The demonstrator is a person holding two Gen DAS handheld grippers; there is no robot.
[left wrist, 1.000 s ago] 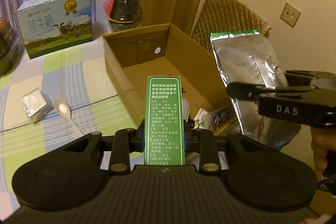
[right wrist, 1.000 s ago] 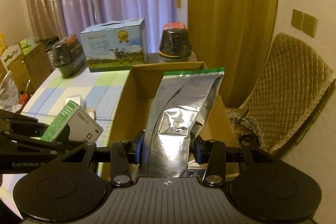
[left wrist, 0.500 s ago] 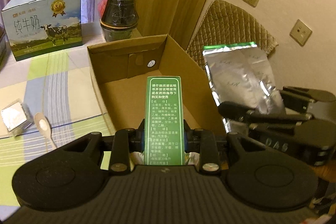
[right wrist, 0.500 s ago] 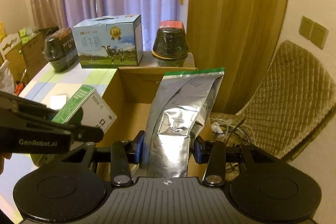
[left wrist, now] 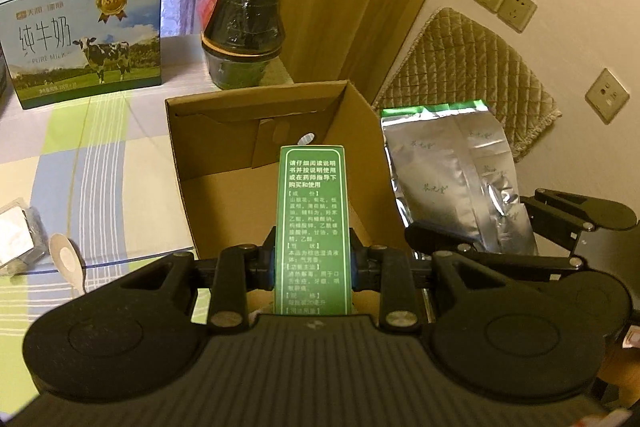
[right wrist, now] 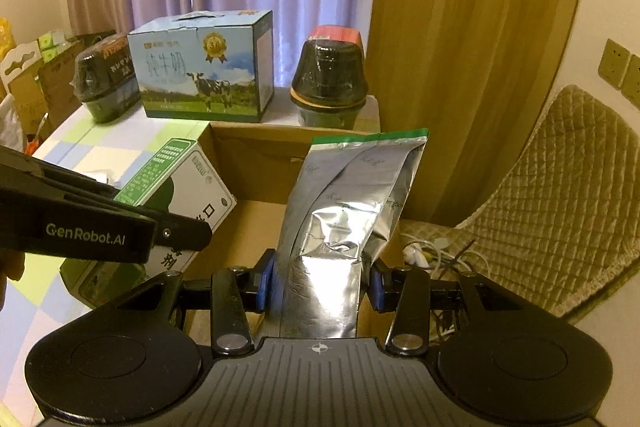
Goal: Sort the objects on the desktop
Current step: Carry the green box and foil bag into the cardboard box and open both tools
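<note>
My left gripper (left wrist: 313, 263) is clamped on a green box (left wrist: 313, 227), pinched across its narrow sides low down, so most of the box stands out ahead of the fingers. My right gripper (right wrist: 318, 285) is squeezed onto a silver foil pouch (right wrist: 348, 211), again near its bottom end, with the crumpled upper part and green top strip standing free.

Both loads hang over the open cardboard carton (left wrist: 224, 155), which sits on the checked tablecloth (left wrist: 100, 147). The box is over the carton's middle and the pouch near its right wall, with the two tools close side by side.

Further out on the cloth lie a white spoon (left wrist: 66, 259) and a small foil packet (left wrist: 16, 231), not yet sorted. A milk carton (right wrist: 204, 67) and dark tubs (right wrist: 330, 79) stand at the back.

My worries from here:
- The pouch is slick and soft; held so low, I judge it could slide through the pads or fold over.
- If I let go near the right wall, the pouch may catch the rim and tip outside, towards the quilted chair (right wrist: 552, 187).
- With the tools this close, lowering both together risks a knock.
</note>
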